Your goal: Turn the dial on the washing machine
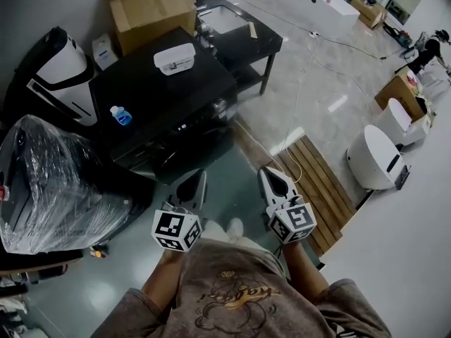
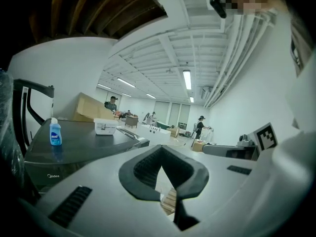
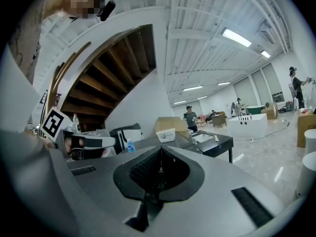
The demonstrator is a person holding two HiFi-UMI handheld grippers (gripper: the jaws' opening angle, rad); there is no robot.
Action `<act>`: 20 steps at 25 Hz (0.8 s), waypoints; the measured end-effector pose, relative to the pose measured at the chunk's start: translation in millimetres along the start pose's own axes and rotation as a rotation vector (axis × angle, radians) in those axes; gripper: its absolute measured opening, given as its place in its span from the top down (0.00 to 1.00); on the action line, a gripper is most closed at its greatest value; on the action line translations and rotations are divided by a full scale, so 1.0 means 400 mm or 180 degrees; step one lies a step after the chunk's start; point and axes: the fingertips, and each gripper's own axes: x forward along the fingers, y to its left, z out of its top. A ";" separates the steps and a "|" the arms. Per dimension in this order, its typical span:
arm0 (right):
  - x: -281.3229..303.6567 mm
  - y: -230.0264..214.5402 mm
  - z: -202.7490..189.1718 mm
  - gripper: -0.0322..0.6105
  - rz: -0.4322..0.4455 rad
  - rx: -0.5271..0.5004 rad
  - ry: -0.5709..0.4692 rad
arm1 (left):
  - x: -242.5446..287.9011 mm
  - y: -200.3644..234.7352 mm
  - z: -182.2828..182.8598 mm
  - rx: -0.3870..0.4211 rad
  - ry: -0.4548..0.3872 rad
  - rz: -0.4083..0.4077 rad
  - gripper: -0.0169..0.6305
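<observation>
The washing machine (image 1: 201, 94) is a dark, boxy one standing in front of the person. Both tongs are held short of it, apart from it and touching nothing. Its front panel faces the person, but the dial cannot be made out in any view.

The left tongs (image 1: 197, 178) (image 2: 162, 174) point toward the machine's near front corner. Their pads are parted by a narrow slit, with floor showing through and nothing between them. The right tongs (image 1: 270, 173) (image 3: 159, 169) are just to the right of that corner, over the floor. Their pads are pressed fully together and they hold nothing.

On the machine's lid, a small blue bottle (image 1: 120, 115) (image 2: 55, 132) (image 3: 130, 146) stands upright near the left edge. A white lidded box (image 1: 175, 58) (image 2: 105, 126) (image 3: 166, 135) sits toward the far edge, well apart from the bottle.

Behind the machine is a cardboard box (image 1: 149, 9). Behind it and to the right stands a low black surface (image 1: 264, 44). A bulky bundle wrapped in clear plastic (image 1: 56, 182) is to the machine's left. A wooden slatted board (image 1: 320, 182) lies on the floor to the machine's right, beyond the right tongs.

In the gripper views, several people stand far across the room beyond the machine.
</observation>
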 end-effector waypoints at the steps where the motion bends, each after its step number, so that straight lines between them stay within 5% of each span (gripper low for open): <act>1: 0.019 -0.005 0.001 0.95 0.0036 -0.0010 0.0001 | 0.011 0.009 0.002 0.0002 0.0002 0.0019 0.98; 20: 0.320 -0.062 0.009 0.94 0.0183 -0.0066 0.0058 | 0.196 0.169 0.041 -0.0044 0.0026 0.0018 0.97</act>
